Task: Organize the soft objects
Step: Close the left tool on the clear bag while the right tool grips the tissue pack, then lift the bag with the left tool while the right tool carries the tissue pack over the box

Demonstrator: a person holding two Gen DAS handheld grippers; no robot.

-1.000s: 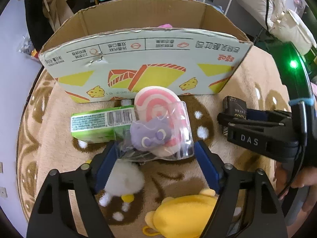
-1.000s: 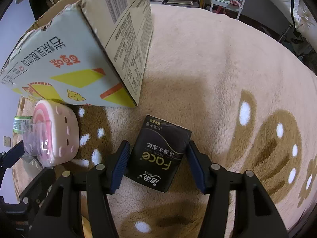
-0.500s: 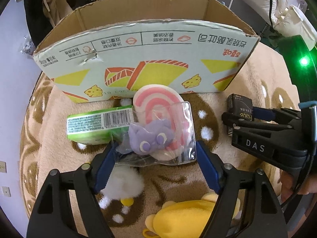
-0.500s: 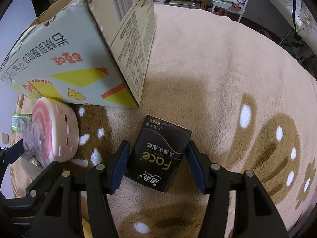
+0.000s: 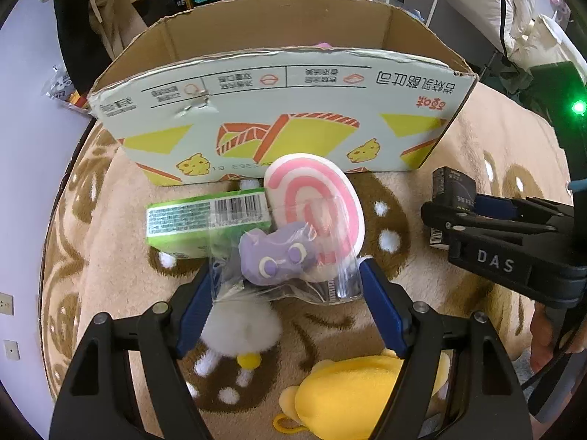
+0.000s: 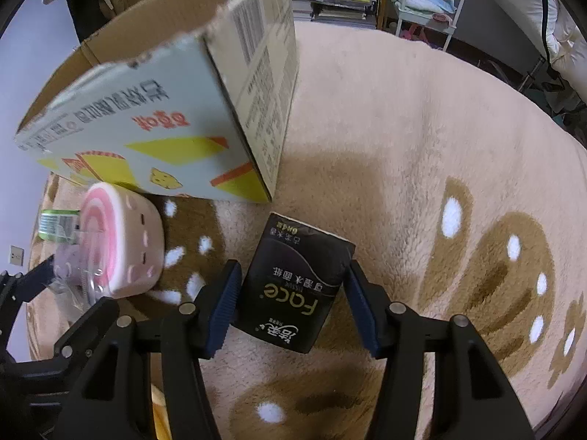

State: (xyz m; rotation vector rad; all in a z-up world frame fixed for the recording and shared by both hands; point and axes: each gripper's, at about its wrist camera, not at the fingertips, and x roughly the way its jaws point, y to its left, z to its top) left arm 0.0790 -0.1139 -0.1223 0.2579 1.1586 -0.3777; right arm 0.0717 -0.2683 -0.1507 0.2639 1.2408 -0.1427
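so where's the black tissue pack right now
In the right wrist view the black tissue pack lies on the beige blanket between the right gripper fingers, just in front of the cardboard box corner.

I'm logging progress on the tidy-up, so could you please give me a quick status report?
Left gripper pinching the clear bag with the purple plush. Right gripper straddling the black tissue pack, a gap at the right pad. Cardboard box just behind, nothing blocking.
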